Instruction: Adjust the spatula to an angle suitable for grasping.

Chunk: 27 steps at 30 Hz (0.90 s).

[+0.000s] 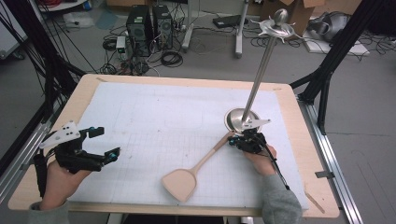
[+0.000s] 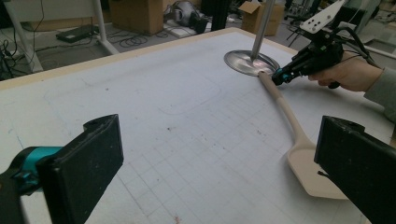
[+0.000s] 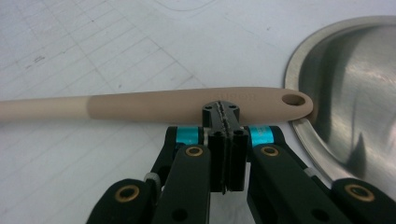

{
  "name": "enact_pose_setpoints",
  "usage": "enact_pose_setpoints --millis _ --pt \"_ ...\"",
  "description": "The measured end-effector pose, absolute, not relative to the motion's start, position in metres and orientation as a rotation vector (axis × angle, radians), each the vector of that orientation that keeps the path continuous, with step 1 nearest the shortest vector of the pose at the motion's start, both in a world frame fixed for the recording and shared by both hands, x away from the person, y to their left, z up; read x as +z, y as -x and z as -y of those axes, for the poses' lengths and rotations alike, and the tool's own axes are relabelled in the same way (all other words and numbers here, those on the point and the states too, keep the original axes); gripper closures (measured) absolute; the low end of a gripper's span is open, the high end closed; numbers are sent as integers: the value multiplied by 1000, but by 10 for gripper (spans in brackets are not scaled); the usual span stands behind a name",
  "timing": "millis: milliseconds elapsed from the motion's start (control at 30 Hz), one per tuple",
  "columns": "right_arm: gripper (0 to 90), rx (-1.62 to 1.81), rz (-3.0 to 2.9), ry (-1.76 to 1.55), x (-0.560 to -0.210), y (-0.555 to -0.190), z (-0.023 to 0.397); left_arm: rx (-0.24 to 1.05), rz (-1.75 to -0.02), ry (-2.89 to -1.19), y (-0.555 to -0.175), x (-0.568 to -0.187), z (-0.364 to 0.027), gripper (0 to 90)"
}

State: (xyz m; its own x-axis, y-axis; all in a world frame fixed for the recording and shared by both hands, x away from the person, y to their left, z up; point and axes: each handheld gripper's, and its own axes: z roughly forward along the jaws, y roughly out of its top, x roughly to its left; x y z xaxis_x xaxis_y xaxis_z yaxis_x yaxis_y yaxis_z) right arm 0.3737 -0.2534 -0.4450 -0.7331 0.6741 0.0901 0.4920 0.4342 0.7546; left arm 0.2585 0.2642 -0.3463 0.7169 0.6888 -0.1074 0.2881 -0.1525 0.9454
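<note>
Spatula lies diagonally, handle end toward stand base.

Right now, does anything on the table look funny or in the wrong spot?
Nothing is spilled or broken. One small oddity: the spatula lies slanted, its handle end touching the rim of the metal stand. The right gripper is shut with its tips against that handle, not around it. The left gripper hangs open, apart.

Spatula on mat, handle end touching stand base, right hand-held gripper beside it
</note>
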Motion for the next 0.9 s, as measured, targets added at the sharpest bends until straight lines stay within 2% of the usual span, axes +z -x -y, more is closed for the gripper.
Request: enact_pose_setpoints --millis 367,900 --pt "900 1219 -2451 -1055 -447 -388 239 419 -778 -1740 -257 -346 -265 17" --pt "900 1349 -2446 -930 -417 -363 228 423 -781 -1740 -257 -346 -265 17"
